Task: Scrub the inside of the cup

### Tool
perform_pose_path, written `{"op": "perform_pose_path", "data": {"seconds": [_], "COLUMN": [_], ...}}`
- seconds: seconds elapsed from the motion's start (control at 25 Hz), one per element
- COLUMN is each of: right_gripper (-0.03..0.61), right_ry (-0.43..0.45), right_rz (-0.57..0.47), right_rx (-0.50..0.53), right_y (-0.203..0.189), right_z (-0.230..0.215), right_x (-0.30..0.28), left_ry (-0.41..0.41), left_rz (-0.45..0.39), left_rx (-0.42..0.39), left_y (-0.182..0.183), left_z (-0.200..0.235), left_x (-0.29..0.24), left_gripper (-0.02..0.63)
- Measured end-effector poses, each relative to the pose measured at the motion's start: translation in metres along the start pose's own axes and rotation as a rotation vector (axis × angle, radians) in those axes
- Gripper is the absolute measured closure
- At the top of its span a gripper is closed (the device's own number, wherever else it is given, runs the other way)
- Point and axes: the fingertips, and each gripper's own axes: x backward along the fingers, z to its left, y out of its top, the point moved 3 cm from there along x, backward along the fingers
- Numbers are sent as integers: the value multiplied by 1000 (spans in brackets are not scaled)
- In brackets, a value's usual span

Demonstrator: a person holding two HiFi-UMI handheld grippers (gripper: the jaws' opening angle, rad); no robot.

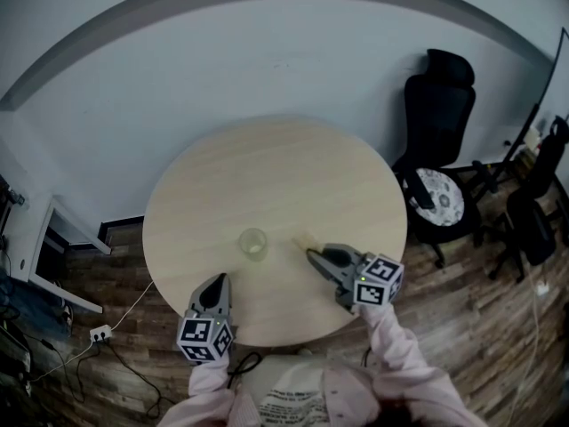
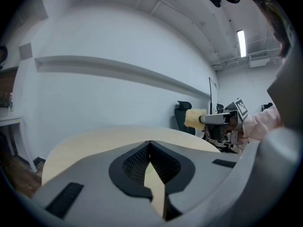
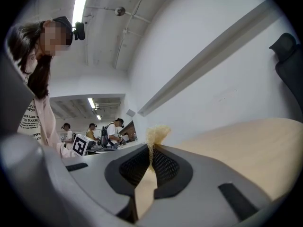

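Observation:
A small clear cup [image 1: 252, 243] stands upright on the round pale wooden table [image 1: 267, 176], near its front. My right gripper [image 1: 312, 254] is just right of the cup and shut on a yellow sponge [image 1: 305, 239], which sticks out past its tips. In the right gripper view the sponge [image 3: 156, 135] is pinched between the closed jaws. My left gripper [image 1: 220, 279] hovers over the table's front edge, left of and nearer than the cup, shut with nothing in it. From the left gripper view, its jaws [image 2: 150, 144] meet, and the sponge [image 2: 194, 117] shows in the right gripper [image 2: 202, 119].
Two black office chairs [image 1: 437, 158] stand right of the table, one with a patterned seat cushion [image 1: 439, 196]. A white shelf [image 1: 44, 256] and a power strip [image 1: 100, 333] with cables are on the wooden floor at the left. Several people stand far behind in the right gripper view.

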Motion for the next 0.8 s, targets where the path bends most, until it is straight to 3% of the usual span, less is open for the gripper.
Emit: {"op": "perform_pose_path", "data": {"seconds": [0.8], "right_gripper": [555], "right_ry": [27], "right_rz": [-33], "right_rx": [19], "right_y": [-8], "right_z": [10], "right_x": [4], "left_ry": [-12], "left_rz": [-27], "left_rx": [-24], "left_y": [4], "left_z": [-13], "left_x": [1], "left_gripper": [614]}}
